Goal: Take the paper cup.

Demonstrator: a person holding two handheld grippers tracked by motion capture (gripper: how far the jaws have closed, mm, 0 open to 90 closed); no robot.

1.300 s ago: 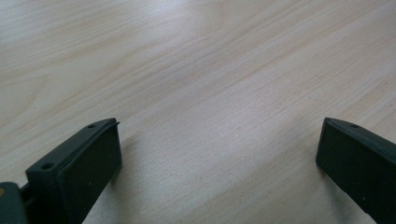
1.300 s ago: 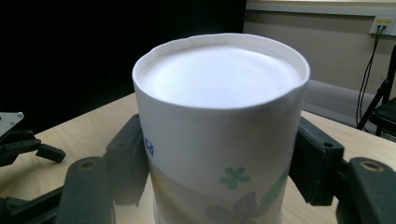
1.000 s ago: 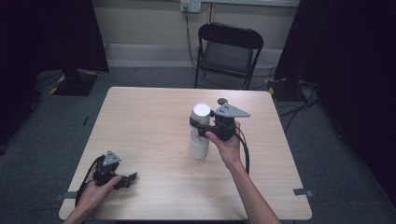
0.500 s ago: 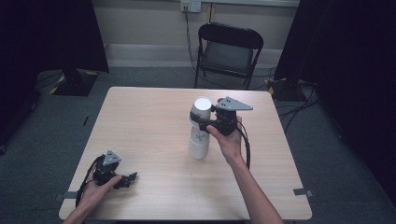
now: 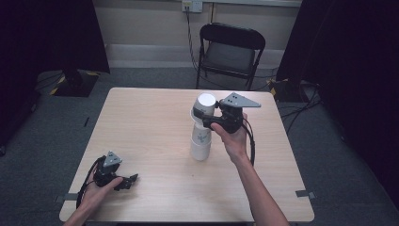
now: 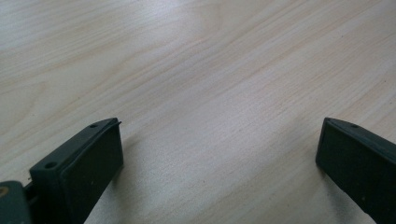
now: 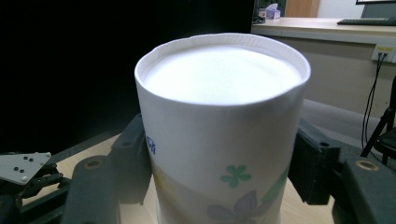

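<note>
A pale wooden table (image 5: 150, 122) takes up the middle of the high view, with a black folding chair (image 5: 229, 52) standing on the grey floor just beyond its far edge and black curtains (image 5: 51, 37) hanging at either side of the room. Right of the table's centre stands a stack of white paper cups (image 5: 200, 141), upside down, with a small printed mark on its side. The topmost paper cup (image 5: 204, 107) is clear of the rest of the stack, lifted a little above it, and the right gripper (image 5: 210, 118) has its jaws clamped against that cup's two sides, the person's right hand (image 5: 233, 136) underneath the tool and the grey three-cornered plate on top. In the right gripper view the same cup (image 7: 219, 135) rises between the two black jaws, its flat white base uppermost and a blue and green flower print on its wall; the pads press on both sides. The jaws have just been closing slightly on it. Near the table's front left corner, well apart from the cups, the left gripper (image 5: 128, 181) rests low over the wood in the person's left hand (image 5: 96, 193). Its jaws stand wide apart with bare tabletop (image 6: 210, 93) between them.
</note>
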